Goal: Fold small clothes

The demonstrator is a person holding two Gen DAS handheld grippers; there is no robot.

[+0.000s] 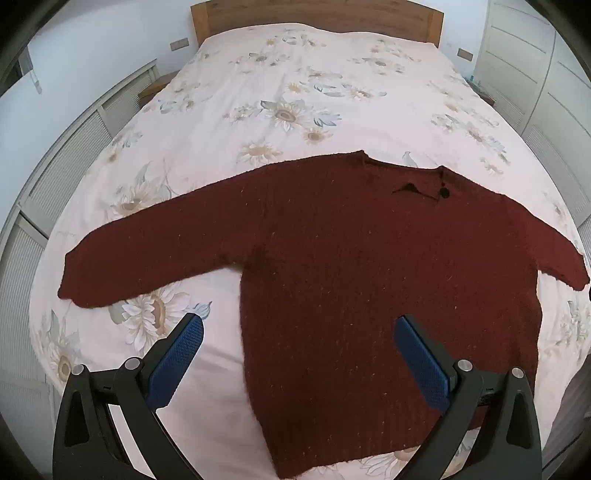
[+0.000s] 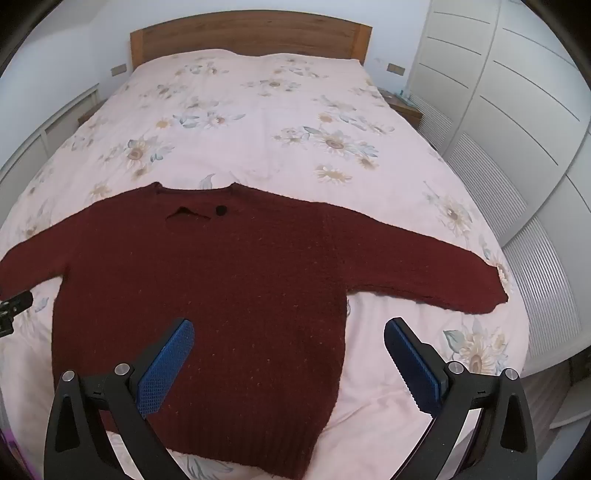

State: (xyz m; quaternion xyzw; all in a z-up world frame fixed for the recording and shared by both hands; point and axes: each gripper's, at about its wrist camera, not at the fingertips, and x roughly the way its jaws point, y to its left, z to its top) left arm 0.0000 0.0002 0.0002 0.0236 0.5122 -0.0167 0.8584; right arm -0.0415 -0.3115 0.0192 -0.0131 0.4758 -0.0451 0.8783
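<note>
Here, over the foot of the bed (image 1: 258,122), I hold both my grippers tilted down toward a dark red knitted sweater (image 1: 351,258) that lies spread flat on the pale flowered bedspread (image 2: 258,122), sleeves stretched out to either side and neck toward the wooden headboard (image 1: 317,14). Starting at my left: my left gripper (image 1: 299,332) is released, its blue pads (image 1: 177,362) spread wide and gripping nothing. The sweater's left sleeve (image 1: 122,266) runs out beyond and to the left of my left-hand pad, with bare bedspread directly under that pad; the sweater's left side edge falls between my two pads, and my right-hand pad hangs over the lower body of the garment. Ahead of the jaws, near the neckline, sits a small dark button (image 1: 444,192) beside a short slit. Moving rightward, my right gripper (image 2: 288,332) is likewise released, pads wide apart and empty. Its left-hand pad (image 2: 166,365) hangs over the sweater's body, the right side edge and ribbed hem (image 2: 258,435) lie between the pads, and its right-hand pad is over plain bedspread. The right sleeve (image 2: 424,273) stretches out ahead of and past that pad. Farther right stand white louvred wardrobe doors (image 2: 517,147).
</note>
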